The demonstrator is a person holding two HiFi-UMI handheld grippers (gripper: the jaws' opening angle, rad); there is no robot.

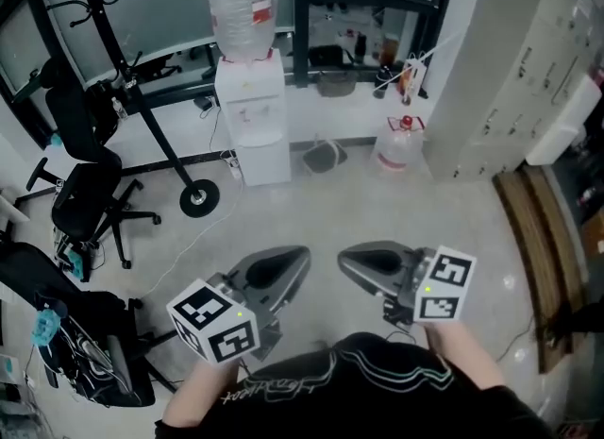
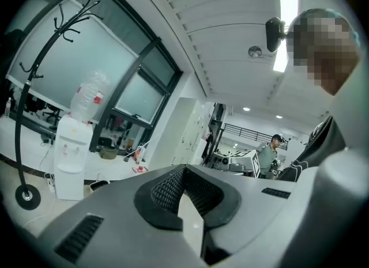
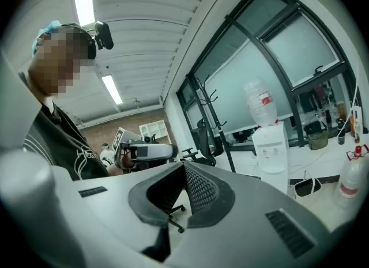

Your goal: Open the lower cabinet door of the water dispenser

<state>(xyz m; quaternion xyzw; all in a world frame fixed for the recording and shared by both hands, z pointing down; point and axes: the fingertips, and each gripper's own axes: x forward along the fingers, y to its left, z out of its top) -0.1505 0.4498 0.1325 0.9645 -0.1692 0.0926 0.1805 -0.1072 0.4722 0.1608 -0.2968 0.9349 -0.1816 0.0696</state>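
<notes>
The white water dispenser (image 1: pixel 251 111) stands against the far window wall with a clear bottle (image 1: pixel 242 5) on top. Its lower cabinet door (image 1: pixel 263 161) is closed. Both grippers are held close to my body, far from the dispenser, with bare floor in between. My left gripper (image 1: pixel 283 272) is shut with nothing in it, and my right gripper (image 1: pixel 363 265) beside it looks shut and empty too. The dispenser (image 2: pixel 71 156) shows small at the left of the left gripper view beyond the gripper (image 2: pixel 184 173). In the right gripper view the dispenser (image 3: pixel 270 151) is at the right, past the gripper (image 3: pixel 184 172).
A black coat rack (image 1: pixel 142 97) on a round base stands left of the dispenser, with an office chair (image 1: pixel 90 196) further left. A spare water jug (image 1: pixel 401 144) and a dark basket (image 1: pixel 326 156) sit on the floor to its right. Grey lockers (image 1: pixel 528 59) line the right side.
</notes>
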